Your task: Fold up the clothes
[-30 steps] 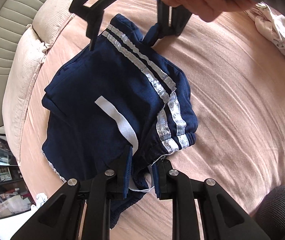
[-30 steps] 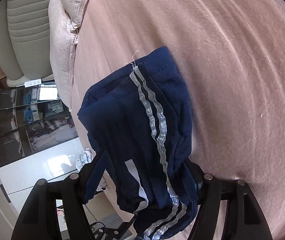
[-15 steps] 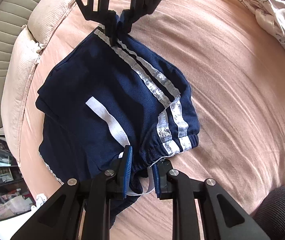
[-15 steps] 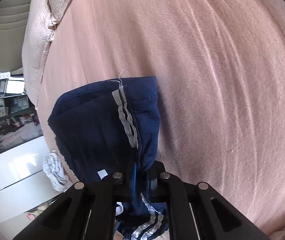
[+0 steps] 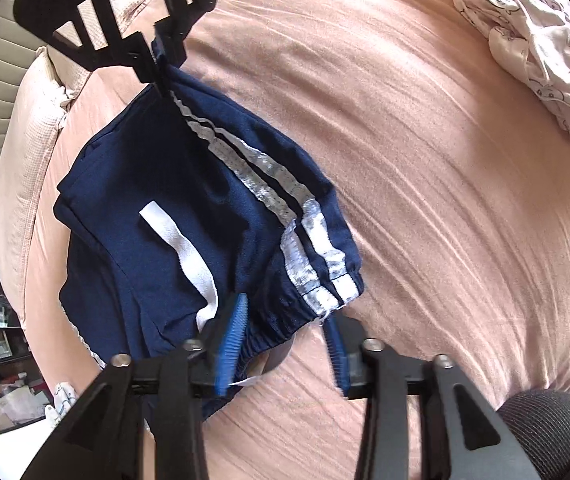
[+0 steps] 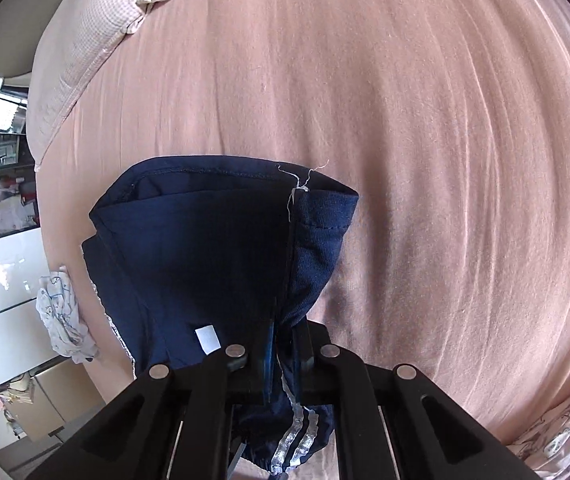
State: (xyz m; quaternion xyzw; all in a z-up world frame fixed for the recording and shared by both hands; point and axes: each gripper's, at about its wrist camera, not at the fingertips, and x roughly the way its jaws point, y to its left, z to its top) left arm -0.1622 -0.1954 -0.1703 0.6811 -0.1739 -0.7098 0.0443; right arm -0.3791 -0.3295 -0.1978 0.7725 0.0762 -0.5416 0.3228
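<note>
Navy shorts [image 5: 189, 216] with silver side stripes and a white drawstring lie folded on the pink bed sheet [image 5: 425, 200]. My left gripper [image 5: 285, 344] is open, its jaws spread wide around the elastic waistband at the near edge. My right gripper [image 5: 161, 76] is shut on the far hem corner of the shorts, at the top of the stripes. In the right wrist view the right gripper [image 6: 283, 344] pinches the navy shorts [image 6: 213, 248] between closed pads.
A white printed garment [image 5: 533, 44] lies crumpled at the far right of the bed. A pink pillow [image 5: 25, 152] lies along the left edge, with a padded headboard behind. A small white cloth [image 6: 61, 316] lies at the bed's left edge.
My left gripper has opened and let go of the waistband. My right gripper closed on the far hem corner and carried it away from me, pulling the shorts out flatter.
</note>
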